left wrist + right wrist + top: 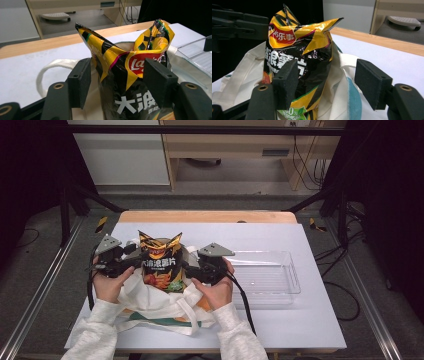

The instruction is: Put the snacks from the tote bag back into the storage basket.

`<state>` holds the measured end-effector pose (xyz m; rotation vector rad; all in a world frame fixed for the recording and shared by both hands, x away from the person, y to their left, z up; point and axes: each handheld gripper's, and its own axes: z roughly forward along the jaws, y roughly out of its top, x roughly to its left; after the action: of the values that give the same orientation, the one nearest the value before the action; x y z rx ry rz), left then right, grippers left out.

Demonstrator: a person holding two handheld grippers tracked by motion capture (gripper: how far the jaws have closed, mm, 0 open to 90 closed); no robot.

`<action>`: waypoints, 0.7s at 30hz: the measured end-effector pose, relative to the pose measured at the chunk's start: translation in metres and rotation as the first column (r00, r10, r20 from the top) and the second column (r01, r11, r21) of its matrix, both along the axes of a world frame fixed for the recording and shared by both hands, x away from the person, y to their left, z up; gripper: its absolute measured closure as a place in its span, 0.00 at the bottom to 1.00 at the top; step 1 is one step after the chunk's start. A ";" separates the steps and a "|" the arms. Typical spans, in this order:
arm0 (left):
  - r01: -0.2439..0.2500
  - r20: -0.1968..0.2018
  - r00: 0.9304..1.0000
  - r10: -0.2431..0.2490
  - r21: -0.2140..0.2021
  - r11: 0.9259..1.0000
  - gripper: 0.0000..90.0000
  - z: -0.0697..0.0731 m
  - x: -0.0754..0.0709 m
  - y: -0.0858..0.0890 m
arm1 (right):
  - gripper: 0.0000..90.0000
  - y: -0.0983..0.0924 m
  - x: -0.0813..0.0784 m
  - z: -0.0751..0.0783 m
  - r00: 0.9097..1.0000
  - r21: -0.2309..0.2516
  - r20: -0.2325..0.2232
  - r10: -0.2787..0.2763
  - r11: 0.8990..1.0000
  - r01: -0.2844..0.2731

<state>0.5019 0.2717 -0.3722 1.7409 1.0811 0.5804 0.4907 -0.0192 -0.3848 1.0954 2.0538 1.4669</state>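
A black and yellow chip bag (160, 265) stands upright in the mouth of a white cloth tote bag (150, 305) on the table. My left gripper (131, 260) is at the chip bag's left side and my right gripper (192, 267) at its right side. In the left gripper view the chip bag (130, 75) sits between the jaws of the left gripper (120, 82), with a gap showing at the left pad. In the right gripper view the chip bag (299, 50) and tote cloth (337, 82) lie between the spread jaws of the right gripper (329, 85).
A clear plastic tray (295, 280) lies to the right of the tote bag, close to the right hand. The white table top (310, 320) has a wooden strip along its far edge. A black frame stands around the table.
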 end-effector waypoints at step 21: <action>0.041 -0.055 0.998 -0.041 0.009 0.999 0.99 -0.010 -0.003 -0.006 | 0.39 0.012 0.002 -0.004 1.000 0.013 0.005 0.025 1.000 -0.025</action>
<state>0.4987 0.2659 -0.3819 1.7922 1.0796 0.5159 0.4924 -0.0071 -0.3890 1.0744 2.0643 1.4954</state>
